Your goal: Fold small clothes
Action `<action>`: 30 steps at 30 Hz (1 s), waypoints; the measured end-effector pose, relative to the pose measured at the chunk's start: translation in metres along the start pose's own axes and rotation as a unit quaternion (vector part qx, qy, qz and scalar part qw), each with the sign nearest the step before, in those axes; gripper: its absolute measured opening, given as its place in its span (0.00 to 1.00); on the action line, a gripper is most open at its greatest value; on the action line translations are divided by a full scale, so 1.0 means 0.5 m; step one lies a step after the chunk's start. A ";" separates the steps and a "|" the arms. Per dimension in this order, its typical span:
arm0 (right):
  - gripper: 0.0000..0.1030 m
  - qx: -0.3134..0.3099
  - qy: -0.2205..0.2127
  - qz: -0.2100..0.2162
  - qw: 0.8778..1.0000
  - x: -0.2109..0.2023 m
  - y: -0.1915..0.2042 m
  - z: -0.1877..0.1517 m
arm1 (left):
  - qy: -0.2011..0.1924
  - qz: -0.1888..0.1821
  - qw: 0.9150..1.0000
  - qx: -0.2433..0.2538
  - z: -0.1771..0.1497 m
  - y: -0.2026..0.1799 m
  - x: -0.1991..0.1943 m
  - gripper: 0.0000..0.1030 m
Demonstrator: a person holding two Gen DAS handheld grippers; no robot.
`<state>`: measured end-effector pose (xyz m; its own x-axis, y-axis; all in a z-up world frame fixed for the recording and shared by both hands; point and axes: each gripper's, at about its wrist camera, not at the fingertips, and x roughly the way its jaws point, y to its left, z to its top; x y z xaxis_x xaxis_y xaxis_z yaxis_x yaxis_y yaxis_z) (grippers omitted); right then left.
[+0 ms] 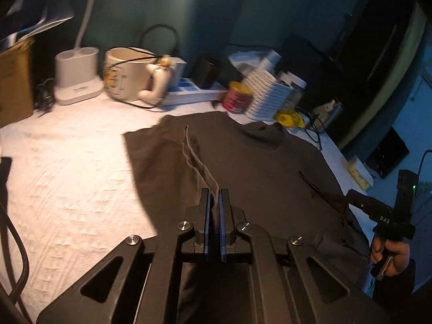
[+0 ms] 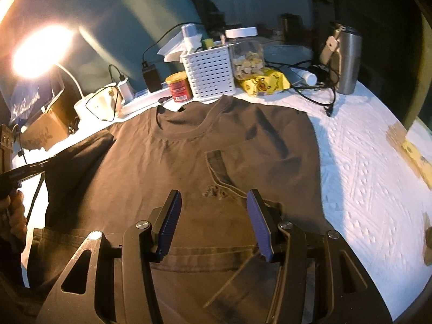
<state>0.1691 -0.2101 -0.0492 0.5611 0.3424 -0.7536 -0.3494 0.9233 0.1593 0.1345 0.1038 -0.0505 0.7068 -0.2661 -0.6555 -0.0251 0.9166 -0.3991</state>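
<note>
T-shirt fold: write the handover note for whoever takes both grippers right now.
Left gripper: shut on a fold of the dark T-shirt, at its sleeve side.
Right gripper: open, over the shirt's lower middle, gripping nothing.
The shirt lies on the white textured cloth, collar toward the white basket and red can.
Done: one side flap already folded across the chest.
Left: fold the other side in, then bottom up to collar.

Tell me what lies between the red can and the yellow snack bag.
In the right wrist view, a white perforated basket stands between the red can and the yellow snack bag.
</note>
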 end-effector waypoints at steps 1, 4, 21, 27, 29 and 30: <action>0.52 0.003 -0.002 0.000 1.000 -0.003 -0.006 -0.002 | 0.006 -0.004 1.000 0.008 0.002 -0.015 0.012 0.04; 0.52 0.015 -0.008 0.000 1.000 -0.012 -0.031 -0.010 | 0.027 -0.012 0.999 0.016 0.000 -0.039 0.044 0.04; 0.52 0.051 -0.022 0.001 0.998 -0.036 -0.126 -0.042 | 0.094 0.046 0.992 0.064 -0.017 -0.117 0.113 0.07; 0.52 0.051 -0.019 0.005 0.998 -0.028 -0.131 -0.044 | 0.086 0.099 0.989 0.061 0.011 -0.081 0.139 0.61; 0.52 0.052 -0.019 0.003 0.998 -0.028 -0.131 -0.044 | 0.104 0.119 0.985 0.073 0.006 -0.073 0.169 0.61; 0.52 0.053 -0.018 0.001 0.998 -0.027 -0.132 -0.044 | 0.113 0.117 0.984 0.073 0.003 -0.071 0.182 0.61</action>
<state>0.1680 -0.2794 -0.0634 0.5884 0.3490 -0.7294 -0.2705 0.9350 0.2292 0.2006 0.0476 -0.0949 0.5173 -0.0869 -0.8514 -0.0554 0.9893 -0.1346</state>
